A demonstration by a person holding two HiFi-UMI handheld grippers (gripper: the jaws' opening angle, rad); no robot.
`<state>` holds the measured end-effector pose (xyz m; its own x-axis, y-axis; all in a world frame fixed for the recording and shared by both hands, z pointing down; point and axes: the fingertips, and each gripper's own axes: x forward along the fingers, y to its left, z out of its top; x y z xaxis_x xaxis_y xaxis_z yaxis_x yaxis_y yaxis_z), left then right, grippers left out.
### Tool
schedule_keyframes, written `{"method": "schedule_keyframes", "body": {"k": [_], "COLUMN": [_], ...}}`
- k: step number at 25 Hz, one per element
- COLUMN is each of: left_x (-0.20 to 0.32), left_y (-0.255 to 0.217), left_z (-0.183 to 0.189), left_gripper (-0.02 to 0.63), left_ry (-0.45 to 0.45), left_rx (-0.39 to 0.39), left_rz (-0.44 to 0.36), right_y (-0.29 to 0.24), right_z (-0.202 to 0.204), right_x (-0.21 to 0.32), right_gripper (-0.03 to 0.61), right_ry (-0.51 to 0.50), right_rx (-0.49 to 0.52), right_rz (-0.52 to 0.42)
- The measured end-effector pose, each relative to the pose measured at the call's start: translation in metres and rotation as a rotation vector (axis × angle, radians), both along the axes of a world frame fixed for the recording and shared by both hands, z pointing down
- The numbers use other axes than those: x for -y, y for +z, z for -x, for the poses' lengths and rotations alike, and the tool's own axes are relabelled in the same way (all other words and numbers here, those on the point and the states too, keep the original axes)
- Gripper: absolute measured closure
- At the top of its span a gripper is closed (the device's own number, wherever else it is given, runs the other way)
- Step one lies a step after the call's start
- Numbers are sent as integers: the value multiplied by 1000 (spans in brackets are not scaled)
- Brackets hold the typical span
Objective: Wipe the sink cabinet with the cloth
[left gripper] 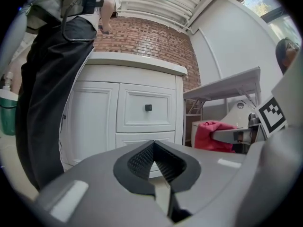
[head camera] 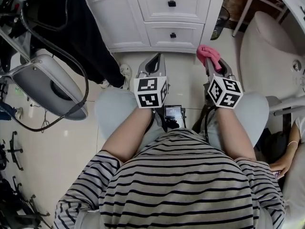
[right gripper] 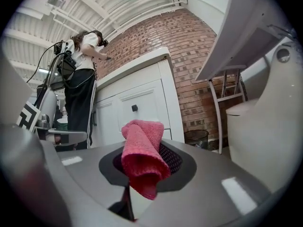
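The white sink cabinet (head camera: 157, 13) with black drawer knobs stands ahead of me; it also shows as the cabinet (left gripper: 142, 112) in the left gripper view and the cabinet (right gripper: 137, 110) in the right gripper view. A pink cloth (head camera: 208, 55) sticks out of my right gripper (head camera: 213, 66), which is shut on it; the same cloth (right gripper: 141, 157) droops over the jaws. My left gripper (head camera: 152, 63) is shut and holds nothing, a short way off the cabinet's base. The left gripper (left gripper: 154, 167) points at the lower drawer.
A person in black trousers (head camera: 78, 27) stands at the cabinet's left. A grey oval shell with cables (head camera: 47, 87) lies on the floor at left. A white toilet (head camera: 269, 46) and folding table legs (head camera: 248, 8) are at right, with a small bin (head camera: 220, 23).
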<state>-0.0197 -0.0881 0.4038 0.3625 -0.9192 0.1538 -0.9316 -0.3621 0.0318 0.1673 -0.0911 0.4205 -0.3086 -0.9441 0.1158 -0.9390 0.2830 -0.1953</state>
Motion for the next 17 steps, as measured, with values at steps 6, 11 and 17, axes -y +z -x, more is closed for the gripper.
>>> {"method": "schedule_keyframes", "body": {"k": [6,11,17], "left_x": [2,1,4], "left_y": [4,4,4], "left_z": [0,2,0], "left_gripper": [618,618,618], "left_ry": [12,14,23], "left_rx": [9,-4,4], "left_rz": [15,18,24], "right_y": [6,5,4], "right_z": [3,11,13], "right_x": [4,4,6], "right_gripper": [491,491,491], "right_ry": [10,0,1], "right_rx": [-11,-25,-37], "right_rz": [16,1,3]}}
